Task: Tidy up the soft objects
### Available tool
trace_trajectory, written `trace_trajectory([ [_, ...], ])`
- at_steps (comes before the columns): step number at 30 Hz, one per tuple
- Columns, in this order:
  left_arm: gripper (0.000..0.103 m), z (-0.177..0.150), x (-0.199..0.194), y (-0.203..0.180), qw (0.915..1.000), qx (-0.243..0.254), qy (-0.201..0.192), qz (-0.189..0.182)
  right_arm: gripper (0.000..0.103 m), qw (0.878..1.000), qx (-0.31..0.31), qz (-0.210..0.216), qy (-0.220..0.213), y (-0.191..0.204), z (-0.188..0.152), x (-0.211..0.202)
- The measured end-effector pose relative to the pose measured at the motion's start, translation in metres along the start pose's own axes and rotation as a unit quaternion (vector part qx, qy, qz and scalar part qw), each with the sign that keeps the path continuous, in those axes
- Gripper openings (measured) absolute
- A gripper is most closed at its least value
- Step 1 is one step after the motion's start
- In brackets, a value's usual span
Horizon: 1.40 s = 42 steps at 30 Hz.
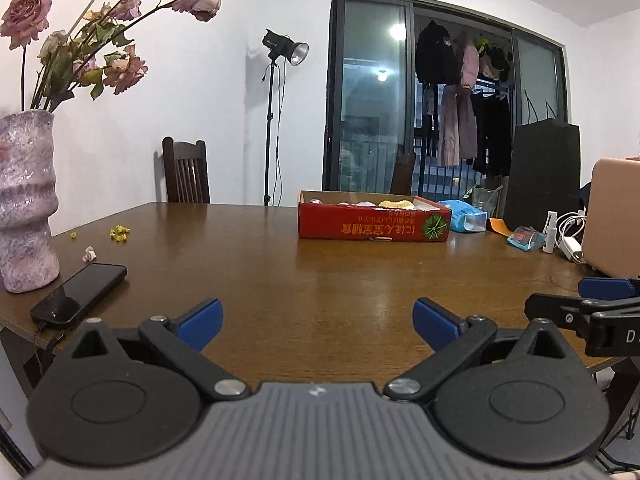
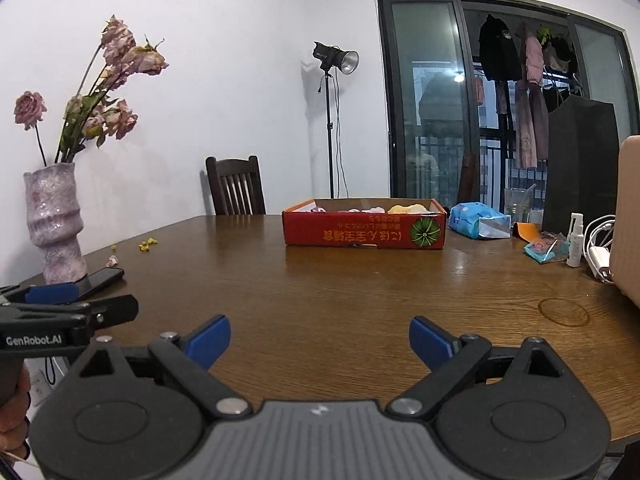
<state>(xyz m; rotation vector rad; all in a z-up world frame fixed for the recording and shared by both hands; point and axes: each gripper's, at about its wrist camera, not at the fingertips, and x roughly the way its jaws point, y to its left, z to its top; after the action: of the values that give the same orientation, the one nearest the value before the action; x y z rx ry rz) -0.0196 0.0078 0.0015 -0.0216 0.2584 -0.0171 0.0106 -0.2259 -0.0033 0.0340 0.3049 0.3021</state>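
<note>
A red cardboard box [image 1: 372,226] [image 2: 362,232] stands far across the brown table [image 1: 320,280] [image 2: 340,292]. Pale pink and yellow soft objects [image 1: 394,203] [image 2: 406,209] lie inside it, mostly hidden by its wall. My left gripper [image 1: 318,322] hovers over the near table edge, open, with nothing between its blue pads. My right gripper [image 2: 320,344] is beside it, also open and empty. Each gripper shows at the side of the other's view: the right one [image 1: 600,308], the left one [image 2: 64,308].
A pink vase [image 1: 24,204] [image 2: 54,224] of dried roses and a black phone [image 1: 80,296] sit at the left. Yellow and pink bits [image 1: 119,233] lie near them. Tissue pack [image 2: 478,220], glass, spray bottle [image 2: 575,240], cables and a tan box [image 2: 628,216] crowd the right. A chair [image 2: 236,186] stands behind.
</note>
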Motion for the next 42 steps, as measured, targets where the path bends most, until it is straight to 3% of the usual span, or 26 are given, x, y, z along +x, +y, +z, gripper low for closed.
trace_trajectory([
  [42,0.103,0.0012,-0.0005,-0.0022,1.0000,0.005,-0.003,-0.005,0.097,1.000,0.010,-0.001,0.005,-0.0032,-0.0027,0.0039],
])
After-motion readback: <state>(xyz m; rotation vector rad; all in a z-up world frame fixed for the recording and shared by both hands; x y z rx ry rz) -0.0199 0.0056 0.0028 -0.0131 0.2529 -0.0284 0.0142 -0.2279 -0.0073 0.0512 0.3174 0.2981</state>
